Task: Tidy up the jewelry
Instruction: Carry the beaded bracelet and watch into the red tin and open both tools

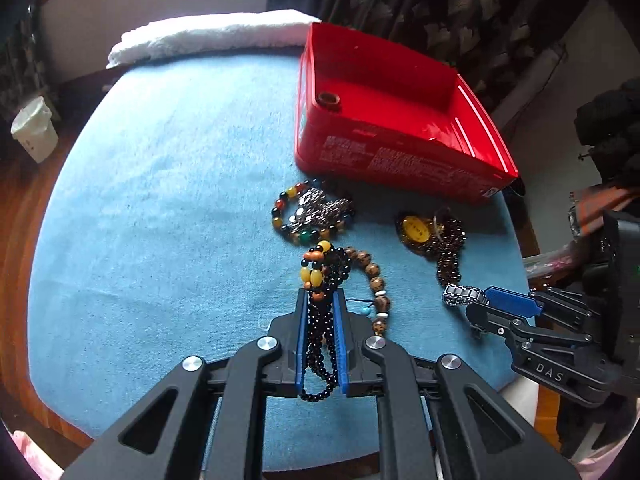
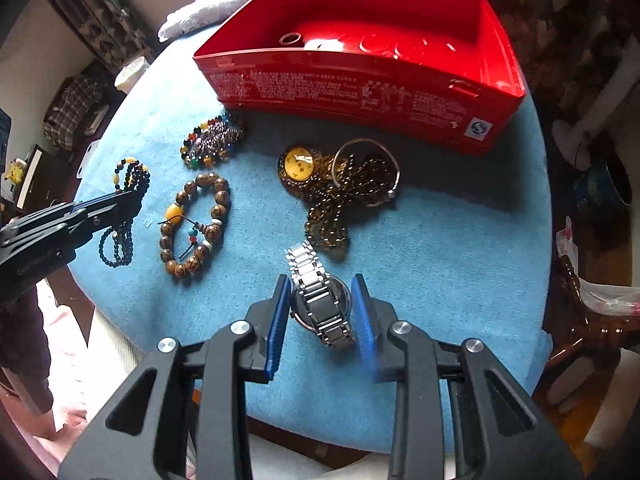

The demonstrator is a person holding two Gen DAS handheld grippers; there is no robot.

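My left gripper (image 1: 322,294) is shut on a black bead necklace (image 1: 320,340) with yellow and orange beads; it also shows in the right wrist view (image 2: 128,200). My right gripper (image 2: 322,280) is open around a silver metal watch (image 2: 320,300) that lies on the blue cloth (image 2: 440,260); the watch band (image 1: 460,295) pokes out of it in the left wrist view. A brown wooden bead bracelet (image 2: 196,224), a multicoloured bead bracelet with a silver piece (image 2: 210,142) and a dark amber bead pile with a yellow pendant and a ring (image 2: 340,180) lie before the red box (image 2: 360,88).
The red box (image 1: 400,152) stands open at the back of the round table and holds a small ring (image 2: 290,39). A white towel (image 1: 208,36) lies at the far edge. A bin (image 1: 34,130) stands on the floor to the left.
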